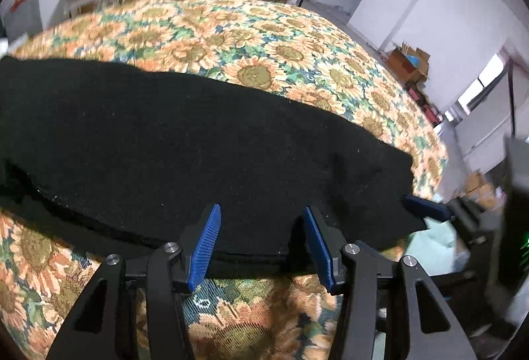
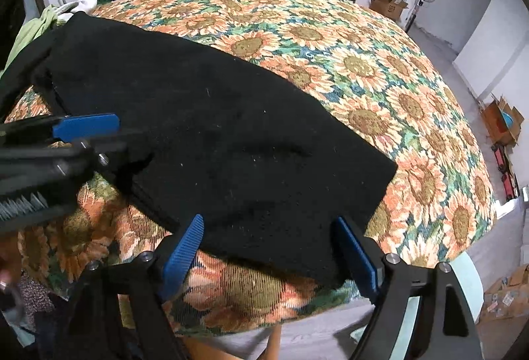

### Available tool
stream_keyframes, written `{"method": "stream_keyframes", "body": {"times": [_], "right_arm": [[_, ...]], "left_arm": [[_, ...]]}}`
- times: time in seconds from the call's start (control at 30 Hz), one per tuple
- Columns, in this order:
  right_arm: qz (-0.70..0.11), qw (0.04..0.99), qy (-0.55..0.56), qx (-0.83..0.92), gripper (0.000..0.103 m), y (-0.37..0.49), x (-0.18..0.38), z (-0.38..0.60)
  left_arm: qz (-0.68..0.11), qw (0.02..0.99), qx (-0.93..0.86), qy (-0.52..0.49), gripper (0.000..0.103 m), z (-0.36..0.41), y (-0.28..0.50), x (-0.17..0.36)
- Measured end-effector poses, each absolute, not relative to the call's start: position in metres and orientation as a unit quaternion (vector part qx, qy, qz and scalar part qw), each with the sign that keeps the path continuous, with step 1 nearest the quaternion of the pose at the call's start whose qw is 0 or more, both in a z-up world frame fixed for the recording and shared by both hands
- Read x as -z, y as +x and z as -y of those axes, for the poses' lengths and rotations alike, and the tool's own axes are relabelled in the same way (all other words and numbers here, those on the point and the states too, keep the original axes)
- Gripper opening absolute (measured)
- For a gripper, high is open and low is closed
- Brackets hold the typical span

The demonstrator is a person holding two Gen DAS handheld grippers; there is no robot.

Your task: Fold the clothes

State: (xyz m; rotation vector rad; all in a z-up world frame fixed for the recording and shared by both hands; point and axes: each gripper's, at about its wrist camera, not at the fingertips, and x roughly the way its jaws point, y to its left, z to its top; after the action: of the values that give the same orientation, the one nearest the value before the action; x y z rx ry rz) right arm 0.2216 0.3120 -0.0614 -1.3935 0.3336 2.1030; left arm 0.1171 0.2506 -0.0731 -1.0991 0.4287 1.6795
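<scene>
We see the far half of the sunflower cloth [image 2: 363,69] on the table lying bare and passable. The black garment [image 2: 215,135] covers the near side; bundled clothes [image 2: 49,19] block its far-left corner.

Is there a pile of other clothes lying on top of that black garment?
No, the black garment lies flat on the sunflower cloth with nothing on it; a green and white bundle sits past its far end.

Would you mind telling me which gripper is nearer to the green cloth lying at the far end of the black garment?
Left. The left gripper sits over the black garment towards the green cloth; the right gripper hangs open at the garment's opposite end.
</scene>
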Motion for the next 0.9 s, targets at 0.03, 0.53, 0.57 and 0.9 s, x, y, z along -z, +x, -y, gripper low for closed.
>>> {"method": "stream_keyframes", "body": {"times": [0.03,0.53,0.57,0.9], "right_arm": [[-0.130,0.298,-0.525,-0.787,0.083,0.225,0.059,-0.312],[-0.193,0.327,-0.488,-0.786,0.079,0.253,0.060,-0.323],[-0.204,0.328,-0.488,-0.783,0.078,0.255,0.059,-0.325],[-0.259,0.314,-0.397,-0.823,0.038,0.235,0.005,-0.335]], "left_arm": [[-0.186,0.515,-0.703,-0.453,0.053,-0.251,0.119,0.073],[-0.096,0.530,-0.682,-0.495,0.053,-0.223,0.086,0.060],[-0.067,0.526,-0.684,-0.501,0.053,-0.213,0.074,0.054],[0.101,0.396,-0.774,-0.484,0.013,-0.131,-0.067,0.001]]}}
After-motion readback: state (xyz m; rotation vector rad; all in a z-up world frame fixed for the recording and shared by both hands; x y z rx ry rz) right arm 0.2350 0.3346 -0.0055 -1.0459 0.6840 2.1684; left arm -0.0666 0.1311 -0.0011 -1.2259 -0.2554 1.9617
